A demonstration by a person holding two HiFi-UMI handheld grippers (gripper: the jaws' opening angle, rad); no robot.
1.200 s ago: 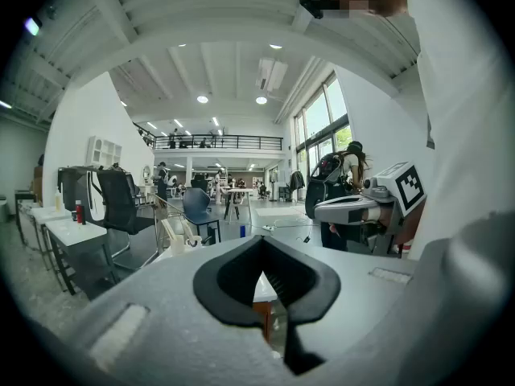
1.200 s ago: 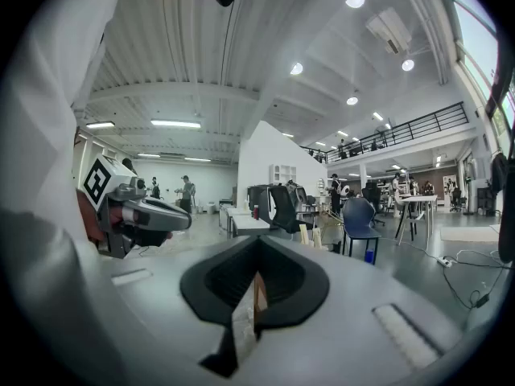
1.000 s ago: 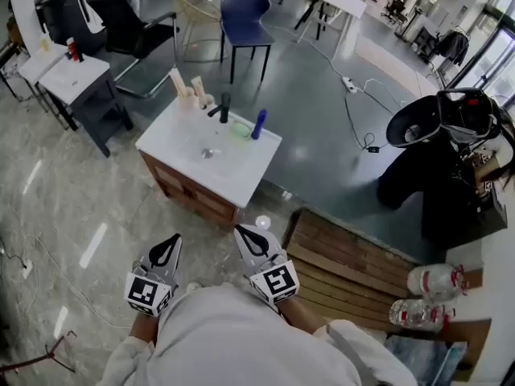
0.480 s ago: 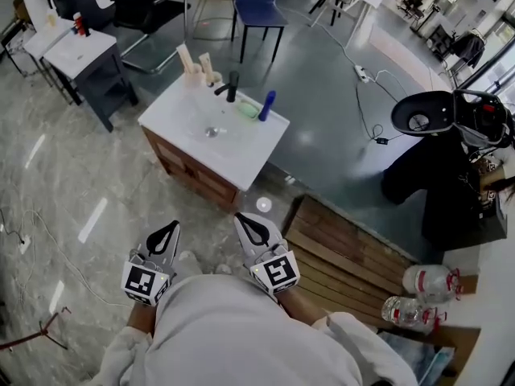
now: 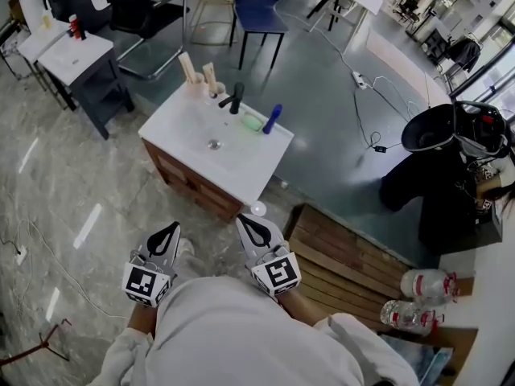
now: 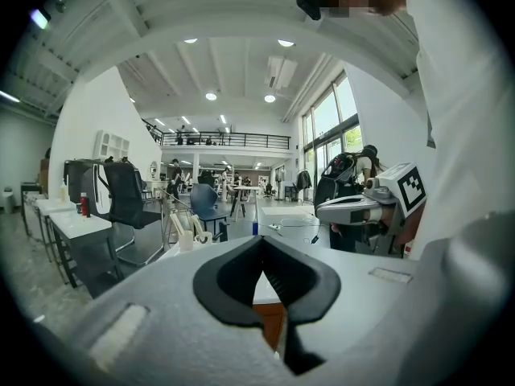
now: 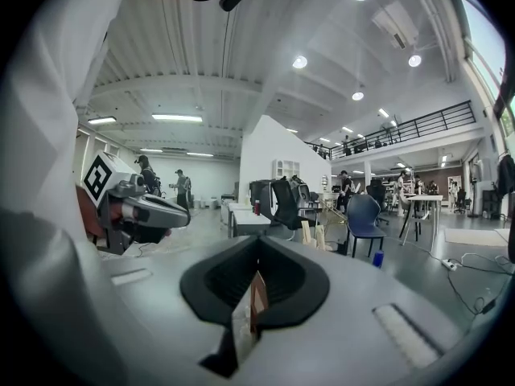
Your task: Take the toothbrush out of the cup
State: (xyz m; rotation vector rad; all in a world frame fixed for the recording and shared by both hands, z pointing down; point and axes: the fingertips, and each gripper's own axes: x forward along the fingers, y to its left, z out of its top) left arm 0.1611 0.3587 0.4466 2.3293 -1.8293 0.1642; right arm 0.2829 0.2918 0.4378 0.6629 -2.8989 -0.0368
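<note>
A white-topped washbasin cabinet (image 5: pixel 193 123) stands on the floor ahead of me. At its back left corner are two pale cups (image 5: pixel 193 83) (image 6: pixel 187 240) (image 7: pixel 306 235) with tall sticks upright in them; which stick is the toothbrush I cannot tell. My left gripper (image 5: pixel 170 234) (image 6: pixel 261 245) and right gripper (image 5: pixel 245 225) (image 7: pixel 257 245) are held side by side near my body, short of the cabinet's front. Both are shut with nothing in them, and both point level towards the cabinet.
On the basin top are a black tap (image 5: pixel 234 98), a green soap dish (image 5: pixel 253 122) and a blue bottle (image 5: pixel 273 118). A grey side table (image 5: pixel 76 55), chairs (image 5: pixel 259 6), a wooden platform (image 5: pixel 346 260) and a person in black (image 5: pixel 447 179) stand around.
Both grippers have moved a little forwards, towards the cabinet, still side by side. Their jaws have stayed shut.
</note>
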